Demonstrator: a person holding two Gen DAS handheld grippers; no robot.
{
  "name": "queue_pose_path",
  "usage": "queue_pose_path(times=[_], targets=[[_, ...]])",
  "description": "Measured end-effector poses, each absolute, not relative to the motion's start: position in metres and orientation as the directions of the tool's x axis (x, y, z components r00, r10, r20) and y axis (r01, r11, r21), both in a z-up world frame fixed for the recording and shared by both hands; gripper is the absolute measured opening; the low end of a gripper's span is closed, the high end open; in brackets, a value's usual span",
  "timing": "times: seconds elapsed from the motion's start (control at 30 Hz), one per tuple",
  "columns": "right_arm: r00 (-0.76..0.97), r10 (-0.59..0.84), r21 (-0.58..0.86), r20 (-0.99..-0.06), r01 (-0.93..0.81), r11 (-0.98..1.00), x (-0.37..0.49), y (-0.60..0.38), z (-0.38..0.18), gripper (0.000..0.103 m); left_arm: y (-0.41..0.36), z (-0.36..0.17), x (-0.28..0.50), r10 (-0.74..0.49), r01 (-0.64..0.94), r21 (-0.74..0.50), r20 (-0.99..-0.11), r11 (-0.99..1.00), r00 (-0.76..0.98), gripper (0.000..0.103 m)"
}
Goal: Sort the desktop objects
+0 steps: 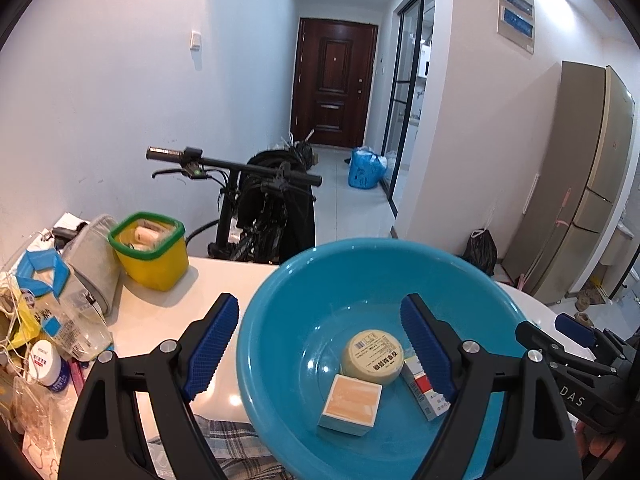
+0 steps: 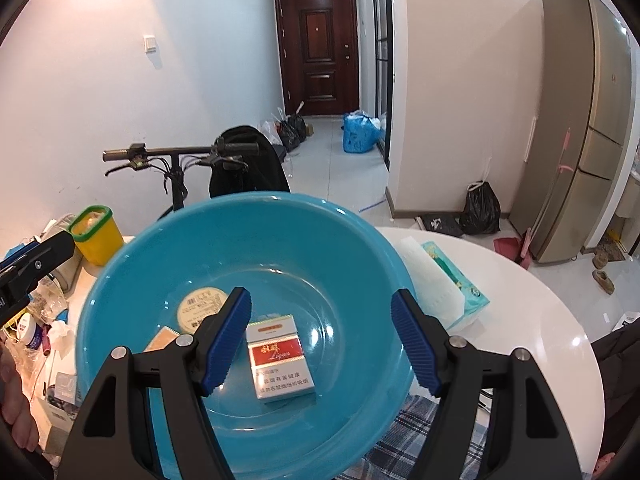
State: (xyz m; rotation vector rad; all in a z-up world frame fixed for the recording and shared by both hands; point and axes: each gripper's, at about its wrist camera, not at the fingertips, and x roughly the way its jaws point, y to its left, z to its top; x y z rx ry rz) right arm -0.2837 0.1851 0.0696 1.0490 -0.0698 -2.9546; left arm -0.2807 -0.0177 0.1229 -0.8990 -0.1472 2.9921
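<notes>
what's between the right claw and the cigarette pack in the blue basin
Nothing visible. The right claw is open above the blue basin, and the cigarette pack lies flat on the basin floor just beyond its fingers. The round tin and small box sit off to the left.

White walls, dark door, tiled floor, fridge.

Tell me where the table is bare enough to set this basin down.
Bare white tabletop lies between the yellow bin and the blue basin, and right of the tissue pack toward the table edge. The left edge is crowded with a bottle and packets.
</notes>
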Motion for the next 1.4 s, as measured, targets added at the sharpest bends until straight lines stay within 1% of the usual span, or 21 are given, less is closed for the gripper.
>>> queue_pose_path(times=[0.2,0.27,0.43,0.63,0.7,0.77,0.9,1.0,1.07,1.1,1.17,1.2,1.27,1.3,1.4], targets=[[-0.815,-0.051,0.069,-0.577,0.014,-0.998,-0.270,0.178,0.089,0.071,-0.025,0.146,-0.262,0.047,0.007,-0.106,-0.498,-0.994,-0.866,0.085],[-0.825,-0.060,0.071,-0.561,0.024,-0.997,-0.266,0.175,0.094,0.075,-0.029,0.154,-0.254,0.040,0.013,-0.108,-0.472,-0.994,-0.881,0.085],[-0.844,-0.065,0.067,-0.533,0.035,-0.997,-0.256,0.172,0.104,0.075,-0.036,0.173,-0.236,0.040,0.010,-0.115,-0.420,-0.993,-0.906,0.085],[-0.870,-0.071,0.080,-0.488,0.036,-0.996,-0.242,0.173,0.120,0.076,-0.027,0.191,-0.212,0.006,0.013,-0.053,-0.349,-0.999,-0.937,0.085],[-0.880,-0.069,0.081,-0.470,0.035,-0.996,-0.235,0.174,0.126,0.078,-0.026,0.195,-0.205,0.011,0.005,-0.049,-0.331,-0.999,-0.943,0.085],[-0.891,-0.067,0.079,-0.449,0.035,-0.996,-0.229,0.174,0.132,0.082,-0.025,0.199,-0.197,0.024,-0.006,-0.056,-0.320,-0.998,-0.947,0.085],[-0.911,-0.057,0.075,-0.408,0.029,-0.997,-0.216,0.175,0.144,0.083,-0.025,0.210,-0.181,0.063,-0.043,-0.076,-0.296,-0.996,-0.953,0.085],[-0.927,-0.061,0.082,-0.371,0.033,-0.996,-0.204,0.176,0.155,0.084,-0.024,0.220,-0.166,0.064,-0.049,-0.065,-0.257,-0.997,-0.964,0.085],[-0.936,-0.062,0.085,-0.345,0.035,-0.996,-0.196,0.175,0.161,0.089,-0.023,0.227,-0.154,0.063,-0.051,-0.057,-0.223,-0.997,-0.973,0.085],[-0.941,-0.062,0.084,-0.331,0.036,-0.996,-0.192,0.175,0.165,0.090,-0.023,0.231,-0.147,0.067,-0.056,-0.057,-0.206,-0.997,-0.976,0.086],[-0.952,-0.057,0.083,-0.300,0.033,-0.996,-0.182,0.175,0.172,0.094,-0.024,0.237,-0.137,0.084,-0.072,-0.067,-0.190,-0.995,-0.978,0.091],[-0.957,-0.053,0.081,-0.286,0.031,-0.996,-0.179,0.174,0.176,0.095,-0.025,0.239,-0.132,0.101,-0.088,-0.077,-0.184,-0.993,-0.978,0.095],[-0.965,-0.050,0.082,-0.256,0.030,-0.996,-0.170,0.173,0.182,0.101,-0.026,0.245,-0.121,0.133,-0.119,-0.096,-0.163,-0.988,-0.978,0.103],[-0.970,-0.050,0.082,-0.240,0.031,-0.996,-0.165,0.173,0.185,0.102,-0.026,0.248,-0.113,0.137,-0.124,-0.098,-0.136,-0.987,-0.981,0.103],[-0.978,-0.047,0.077,-0.201,0.032,-0.996,-0.152,0.170,0.194,0.103,-0.023,0.256,-0.095,0.111,-0.104,-0.072,-0.091,-0.992,-0.990,0.103]])
